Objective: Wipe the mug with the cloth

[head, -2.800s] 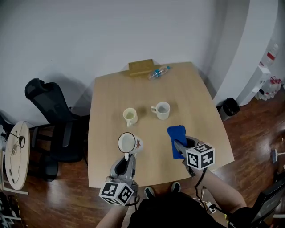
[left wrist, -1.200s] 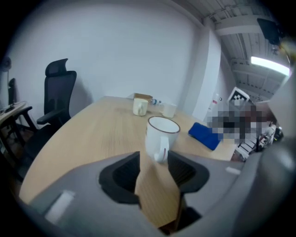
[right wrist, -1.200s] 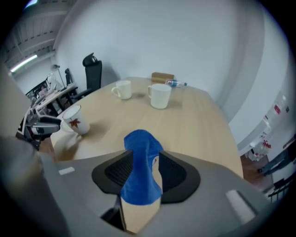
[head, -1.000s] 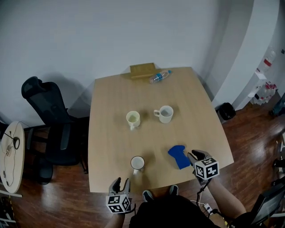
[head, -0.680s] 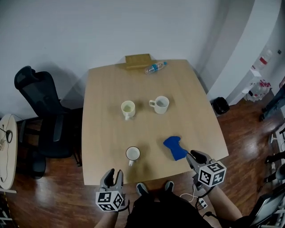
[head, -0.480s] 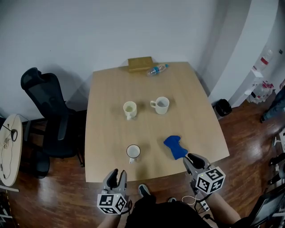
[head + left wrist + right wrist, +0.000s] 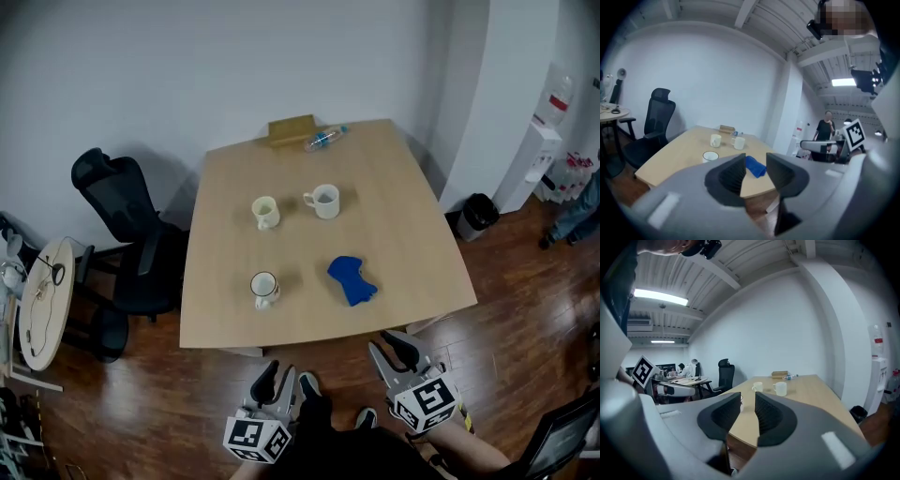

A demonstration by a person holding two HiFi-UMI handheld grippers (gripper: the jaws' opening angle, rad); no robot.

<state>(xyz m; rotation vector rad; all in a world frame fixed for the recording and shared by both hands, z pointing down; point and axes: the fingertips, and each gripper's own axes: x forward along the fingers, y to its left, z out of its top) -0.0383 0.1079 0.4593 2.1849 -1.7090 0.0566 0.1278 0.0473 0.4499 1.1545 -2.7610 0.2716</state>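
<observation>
Nothing gripped: left hand-held gripper part open, empty; right hand-held gripper narrower gap, empty; both well off the bench. Dark-rimmed mug upright nr front edge, blue cloth crumpled nearby, not touching. Wipe prob. done or not begun; can't tell which. Count: 3 mugs incl. cream mug & white mug, 1 cloth, 1 bottle, 1 wooden box.

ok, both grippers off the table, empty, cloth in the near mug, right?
No: the cloth lies on the table beside the near mug, apart from it, per the head view. Left gripper and right gripper are off the table, empty.
</observation>
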